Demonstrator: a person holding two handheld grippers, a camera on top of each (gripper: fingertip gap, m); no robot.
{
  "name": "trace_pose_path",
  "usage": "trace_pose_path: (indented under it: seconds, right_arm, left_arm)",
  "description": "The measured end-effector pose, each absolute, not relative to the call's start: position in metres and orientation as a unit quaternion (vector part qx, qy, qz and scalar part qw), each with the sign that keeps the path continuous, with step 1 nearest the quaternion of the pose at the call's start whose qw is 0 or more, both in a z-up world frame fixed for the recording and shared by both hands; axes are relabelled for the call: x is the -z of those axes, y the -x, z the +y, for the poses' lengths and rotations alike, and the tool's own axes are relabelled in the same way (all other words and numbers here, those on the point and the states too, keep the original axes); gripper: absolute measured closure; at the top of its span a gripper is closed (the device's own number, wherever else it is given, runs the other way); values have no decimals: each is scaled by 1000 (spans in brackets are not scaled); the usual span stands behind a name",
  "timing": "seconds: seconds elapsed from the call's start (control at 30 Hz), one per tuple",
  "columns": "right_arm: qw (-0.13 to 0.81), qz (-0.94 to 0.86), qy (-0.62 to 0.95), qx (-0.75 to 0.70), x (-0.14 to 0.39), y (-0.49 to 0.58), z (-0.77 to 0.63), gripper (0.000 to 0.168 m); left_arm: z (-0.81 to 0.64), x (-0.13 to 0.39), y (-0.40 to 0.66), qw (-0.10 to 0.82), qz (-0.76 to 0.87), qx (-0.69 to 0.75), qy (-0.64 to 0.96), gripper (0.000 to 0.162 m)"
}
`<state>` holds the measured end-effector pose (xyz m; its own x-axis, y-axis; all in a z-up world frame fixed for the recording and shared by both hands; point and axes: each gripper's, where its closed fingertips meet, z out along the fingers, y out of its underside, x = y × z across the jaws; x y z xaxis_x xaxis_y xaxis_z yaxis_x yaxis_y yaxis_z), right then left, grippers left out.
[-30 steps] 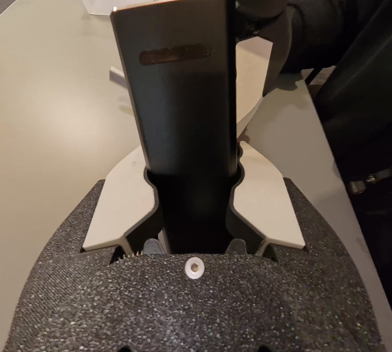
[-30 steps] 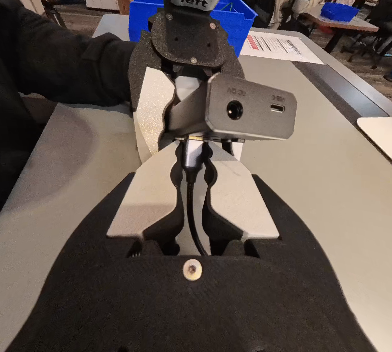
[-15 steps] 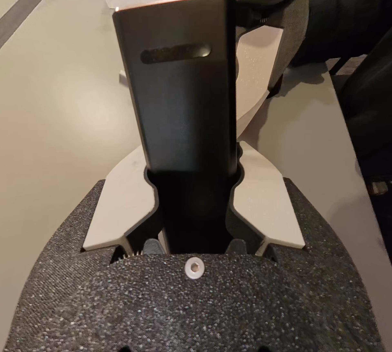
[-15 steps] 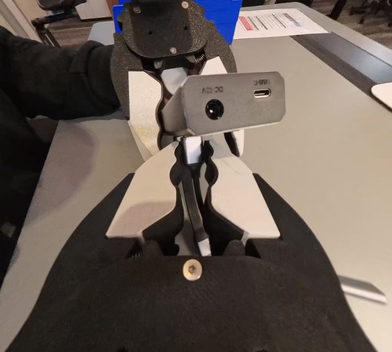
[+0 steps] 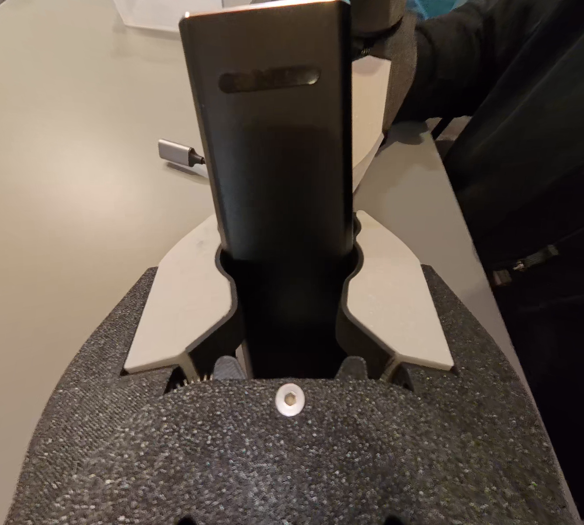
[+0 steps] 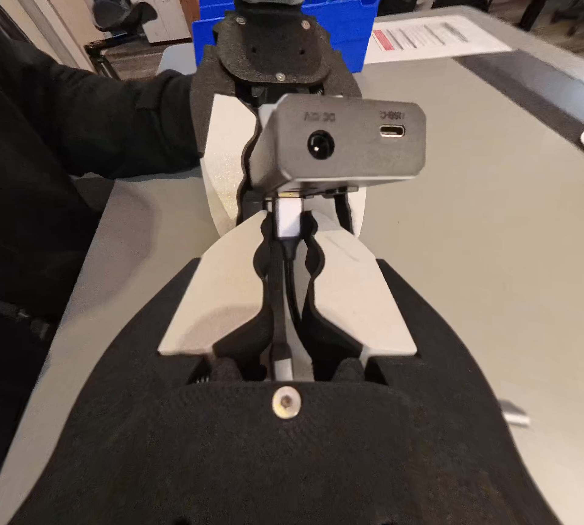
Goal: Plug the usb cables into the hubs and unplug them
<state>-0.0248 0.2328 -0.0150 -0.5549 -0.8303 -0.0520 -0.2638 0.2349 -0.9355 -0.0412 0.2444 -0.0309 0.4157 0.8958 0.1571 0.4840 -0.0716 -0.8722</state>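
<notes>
Between right tongs (image 6: 289, 225), plug (image 6: 287, 217) under hub (image 6: 341, 143).

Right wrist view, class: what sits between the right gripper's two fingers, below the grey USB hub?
A silver USB plug with its black cable, pinched by the right gripper directly beneath the USB hub.

The hub (image 6: 341, 143) sits above the table (image 6: 474, 225), a USB plug (image 6: 287, 220) under it.
</notes>
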Motion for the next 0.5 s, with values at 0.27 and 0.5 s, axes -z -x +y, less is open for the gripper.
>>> trace_pose_path:
  seconds: [0.27, 0.5]
  right_arm:
    - [240, 741, 390, 492, 36, 25, 222, 152]
    - [239, 743, 368, 506, 36, 26, 214, 151]
  left_arm:
    - [238, 52, 42, 462, -538, -178, 682, 90]
    - [239, 58, 46, 467, -557, -154, 670, 90]
